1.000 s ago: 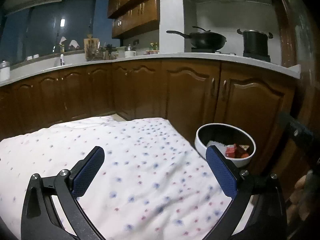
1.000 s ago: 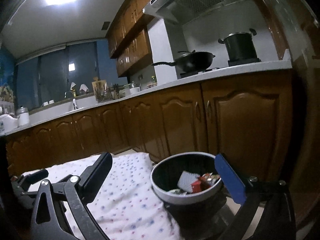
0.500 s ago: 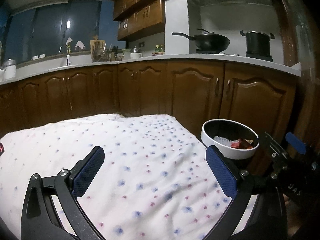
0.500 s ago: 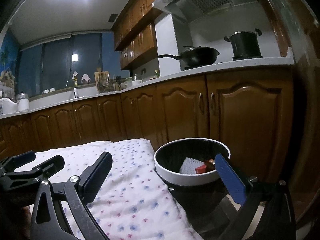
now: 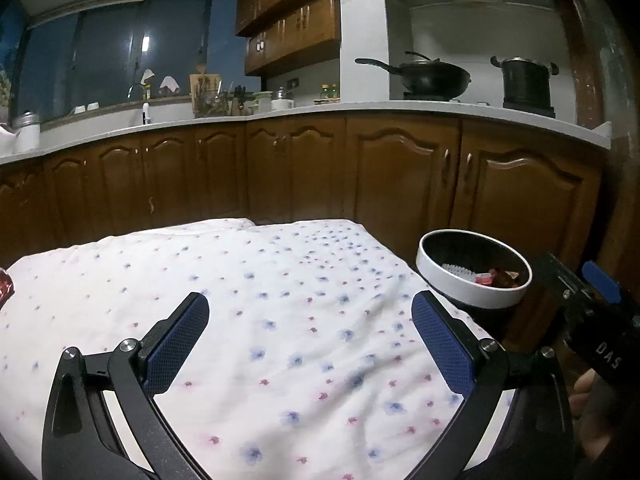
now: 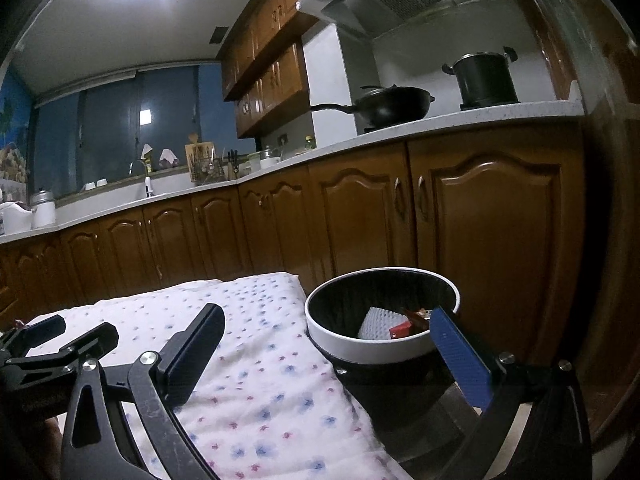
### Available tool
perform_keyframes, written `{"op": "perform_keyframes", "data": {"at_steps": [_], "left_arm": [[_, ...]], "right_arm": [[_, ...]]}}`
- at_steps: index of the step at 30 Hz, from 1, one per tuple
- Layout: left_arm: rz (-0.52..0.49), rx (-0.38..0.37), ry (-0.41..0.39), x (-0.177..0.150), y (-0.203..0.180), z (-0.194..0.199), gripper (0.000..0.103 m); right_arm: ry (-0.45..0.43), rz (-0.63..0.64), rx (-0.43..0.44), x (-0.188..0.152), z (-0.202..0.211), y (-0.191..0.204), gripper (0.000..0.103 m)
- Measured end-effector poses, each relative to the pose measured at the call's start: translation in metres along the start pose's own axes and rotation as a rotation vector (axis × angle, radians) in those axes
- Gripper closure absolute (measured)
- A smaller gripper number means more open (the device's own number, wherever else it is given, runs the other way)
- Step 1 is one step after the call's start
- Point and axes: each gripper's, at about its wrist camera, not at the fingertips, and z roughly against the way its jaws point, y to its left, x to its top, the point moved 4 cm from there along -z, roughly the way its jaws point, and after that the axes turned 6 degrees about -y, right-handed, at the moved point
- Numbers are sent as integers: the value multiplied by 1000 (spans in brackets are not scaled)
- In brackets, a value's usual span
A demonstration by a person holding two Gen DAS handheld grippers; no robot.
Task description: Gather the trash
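A round bin with a white rim (image 5: 468,291) stands off the right edge of a table under a white flowered cloth (image 5: 256,304). It holds a white wrapper (image 6: 374,322) and red wrappers (image 6: 402,329). My left gripper (image 5: 310,332) is open and empty above the cloth. My right gripper (image 6: 326,338) is open and empty, its right finger in front of the bin's rim (image 6: 360,346). A red scrap (image 5: 4,286) shows at the cloth's far left edge. The right gripper also shows in the left wrist view (image 5: 592,300).
Brown cabinets (image 5: 400,176) run behind the table under a white counter (image 5: 400,106). A black wok (image 5: 432,76) and a black pot (image 5: 524,80) sit on the stove. A sink and jars stand at the far left.
Both grippers have pulled back and tilted up a little. The right gripper has come into the left wrist view at the right. Both stay open.
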Motion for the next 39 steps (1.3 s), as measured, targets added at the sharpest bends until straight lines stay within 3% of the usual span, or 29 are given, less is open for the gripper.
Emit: {"op": "perform_keyframes", "data": {"at_steps": [7,12,17,39], "left_arm": [[-26,21,8,-5,0,-4,0],[-7,20,-34,-9,4,1,0],[-33,14,27,-11,5,-7,0],[4,19,-25,-2,16,4,0]], "right_arm": [[20,-14,11,-6,-6,1,0],[31,-24,12,-7,-7,0,0],[42,-26,17,-12,-9,2,0],[40,-14,37,-10,-8,6,0]]}}
